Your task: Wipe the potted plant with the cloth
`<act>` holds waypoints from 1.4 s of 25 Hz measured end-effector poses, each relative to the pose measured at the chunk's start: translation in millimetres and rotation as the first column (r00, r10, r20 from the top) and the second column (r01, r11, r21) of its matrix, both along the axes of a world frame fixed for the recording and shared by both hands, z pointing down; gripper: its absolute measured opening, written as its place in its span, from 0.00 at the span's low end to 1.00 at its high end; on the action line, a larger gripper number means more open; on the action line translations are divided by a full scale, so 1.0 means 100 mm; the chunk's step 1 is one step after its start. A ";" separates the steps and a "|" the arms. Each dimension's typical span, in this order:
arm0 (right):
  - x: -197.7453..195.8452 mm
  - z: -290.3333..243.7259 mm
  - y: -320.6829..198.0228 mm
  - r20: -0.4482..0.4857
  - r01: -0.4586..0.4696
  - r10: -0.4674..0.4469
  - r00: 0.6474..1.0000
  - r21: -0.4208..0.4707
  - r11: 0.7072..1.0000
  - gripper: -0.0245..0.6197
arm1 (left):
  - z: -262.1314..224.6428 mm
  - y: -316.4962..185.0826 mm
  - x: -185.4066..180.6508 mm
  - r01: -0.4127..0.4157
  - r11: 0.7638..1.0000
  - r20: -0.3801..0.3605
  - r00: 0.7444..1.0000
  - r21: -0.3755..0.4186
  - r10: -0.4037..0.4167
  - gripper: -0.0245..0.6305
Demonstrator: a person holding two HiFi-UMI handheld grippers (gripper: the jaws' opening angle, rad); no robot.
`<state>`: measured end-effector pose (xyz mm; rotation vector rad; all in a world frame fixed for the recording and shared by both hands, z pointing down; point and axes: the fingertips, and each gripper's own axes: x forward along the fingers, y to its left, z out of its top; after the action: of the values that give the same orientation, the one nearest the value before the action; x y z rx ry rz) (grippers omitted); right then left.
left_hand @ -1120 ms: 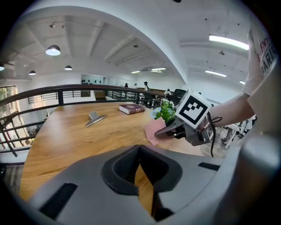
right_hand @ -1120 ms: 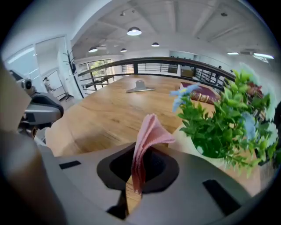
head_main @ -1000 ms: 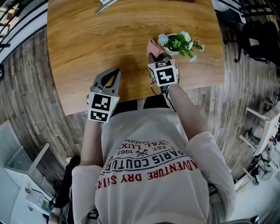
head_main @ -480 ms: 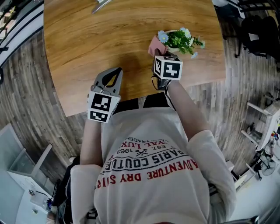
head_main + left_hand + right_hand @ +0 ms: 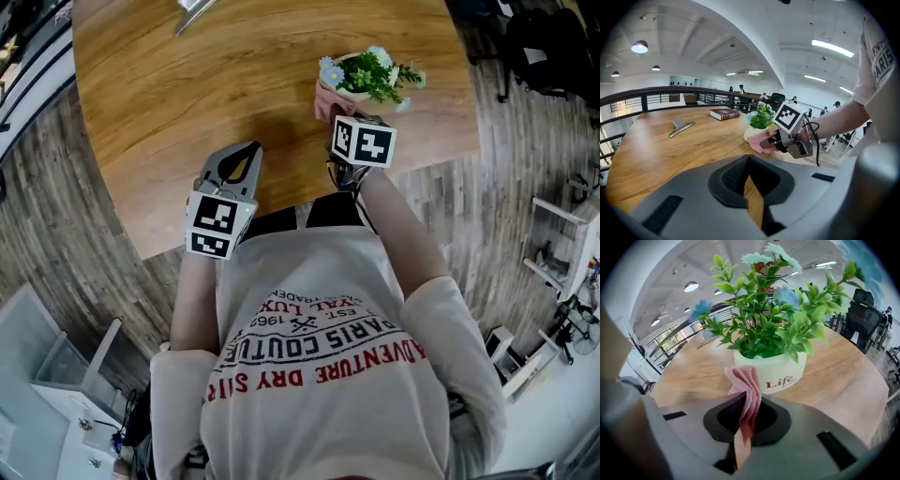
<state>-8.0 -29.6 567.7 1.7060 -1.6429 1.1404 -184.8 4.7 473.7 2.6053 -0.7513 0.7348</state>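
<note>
Two jaws of the right gripper (image 5: 743, 434) are clenched on a folded pink cloth (image 5: 746, 383). Its upper edge sits against the near wall of the potted plant (image 5: 774, 369), a white pot of green leaves and pale blue flowers, which stands near the edge of the round wooden table (image 5: 187, 84). Well apart, the left gripper (image 5: 751, 185) is closed on nothing and hovers over the table's near rim. From its view, the right gripper and cloth cover part of the pot. Farther back lie a dark red book (image 5: 725, 114) and a grey metal clip (image 5: 680, 126), with a black railing (image 5: 651, 95) behind.
</note>
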 end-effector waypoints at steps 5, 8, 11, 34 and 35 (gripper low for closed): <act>0.14 0.01 0.08 -0.027 0.024 -0.024 0.999 -0.016 1.000 0.10 | 0.03 -0.04 0.12 -0.021 1.000 -0.003 1.000 -0.009 0.021 0.06; 0.24 0.02 0.12 -0.032 0.032 -0.032 0.999 -0.017 0.999 0.10 | 0.05 -0.06 0.23 -0.035 0.999 -0.004 0.999 -0.011 0.035 0.06; 0.35 0.07 0.17 -0.017 0.029 -0.029 0.999 -0.016 0.999 0.10 | 0.06 -0.06 0.36 -0.054 0.998 -0.008 0.999 -0.010 0.054 0.06; 1.42 -0.28 0.44 -0.237 0.316 -0.302 0.923 0.024 0.948 0.10 | 0.20 -0.37 1.42 -0.025 0.988 -0.169 0.984 0.153 0.051 0.70; 1.47 -0.27 0.41 -0.236 0.320 -0.306 0.922 0.021 0.947 0.10 | 0.22 -0.40 1.48 -0.044 0.984 -0.154 0.986 0.172 0.070 0.72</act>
<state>138.9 11.6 540.7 1.4765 -1.7368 0.7199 -36.5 -35.2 495.9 2.8072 -0.7212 0.4896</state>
